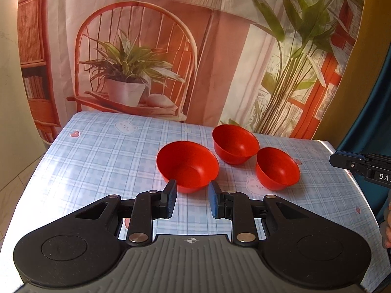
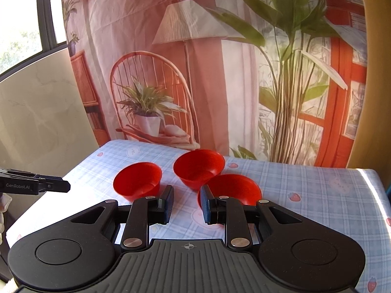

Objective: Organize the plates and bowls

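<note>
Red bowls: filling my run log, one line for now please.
three red bowls separate on table | left hand-held gripper empty | right hand-held gripper empty

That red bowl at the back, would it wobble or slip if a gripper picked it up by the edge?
The back bowl looks like thin, shiny plastic, so probably light and a bit slippery at the rim. Its base looks much narrower than its top, so a sideways push might tip it. On the checked tablecloth it would likely slide rather than roll.
</note>
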`<state>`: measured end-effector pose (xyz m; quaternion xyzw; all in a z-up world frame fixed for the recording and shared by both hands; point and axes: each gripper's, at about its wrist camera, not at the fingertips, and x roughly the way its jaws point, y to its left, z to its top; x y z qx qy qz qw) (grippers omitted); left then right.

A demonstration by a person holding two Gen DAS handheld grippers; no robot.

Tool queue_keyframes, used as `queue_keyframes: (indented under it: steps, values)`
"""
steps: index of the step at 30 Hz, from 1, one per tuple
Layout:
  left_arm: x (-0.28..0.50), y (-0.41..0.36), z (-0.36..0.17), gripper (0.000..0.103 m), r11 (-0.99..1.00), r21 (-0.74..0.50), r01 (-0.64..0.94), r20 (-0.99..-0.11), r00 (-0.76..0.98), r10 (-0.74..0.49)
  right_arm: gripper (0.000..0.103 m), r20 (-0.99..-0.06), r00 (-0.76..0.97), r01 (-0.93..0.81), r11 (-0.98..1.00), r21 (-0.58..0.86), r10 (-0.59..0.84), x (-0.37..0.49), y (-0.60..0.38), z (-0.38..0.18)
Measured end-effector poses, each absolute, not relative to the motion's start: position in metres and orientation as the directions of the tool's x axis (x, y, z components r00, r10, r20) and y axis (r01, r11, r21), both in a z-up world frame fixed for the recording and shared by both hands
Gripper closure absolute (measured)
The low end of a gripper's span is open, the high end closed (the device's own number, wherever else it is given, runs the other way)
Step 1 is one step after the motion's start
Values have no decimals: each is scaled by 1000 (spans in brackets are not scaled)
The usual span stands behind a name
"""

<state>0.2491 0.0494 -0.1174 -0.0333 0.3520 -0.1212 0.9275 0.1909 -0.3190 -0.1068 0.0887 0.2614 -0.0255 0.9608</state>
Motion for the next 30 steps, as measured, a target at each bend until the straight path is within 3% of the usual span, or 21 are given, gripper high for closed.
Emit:
queue_keyframes:
  steps: [9,17,23,30]
  values:
    - [313,50,-119,74,976,-111,186,-636,741,-214,81,-499,866,29,991,127,39,282,-320,-101]
    - [356,56,-158,74,981,-128,147,-693,694,-194,81,-553,828,-39,992,119,99,348,-295,-141]
    - [354,52,-173,75,975,-134,176,-711,669,-218,81,-601,795,3,990,138,82,355,-299,-171]
    - [354,15,-176,75,950,-199,241,-689,654,-311,81,-613,789,136,985,106,-43,331,-350,-176]
